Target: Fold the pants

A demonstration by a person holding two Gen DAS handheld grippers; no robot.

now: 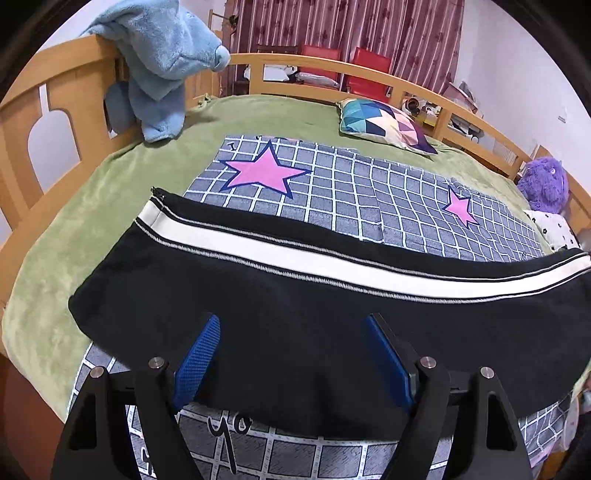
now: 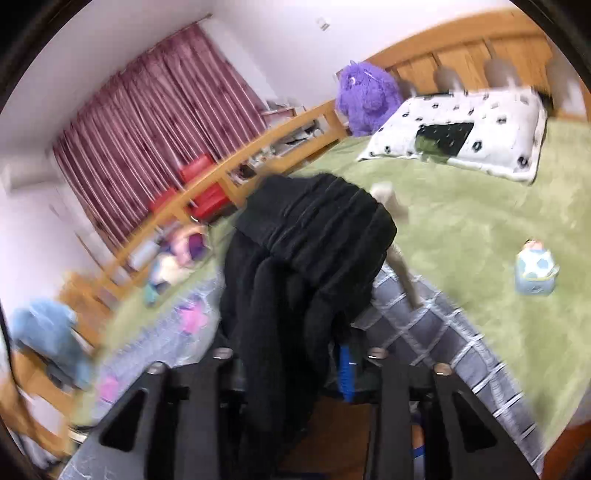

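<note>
Across grid sheet, black pants lie lengthwise left-to-right.

A green blanket covers the bed, with a grey checked sheet bearing pink stars spread over it. A blue plush towel hangs on the wooden bed rail. A patterned cushion and purple soft toy lie near maroon curtains.

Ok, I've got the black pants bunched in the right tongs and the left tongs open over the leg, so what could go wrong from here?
1. The right tongs grip a thick bunch of the black pants with the white side stripe; layers could slip out.
2. The left tongs stand open over the leg, so it may drag crooked.
3. The grey checked sheet with pink stars could get pinched along.
</note>
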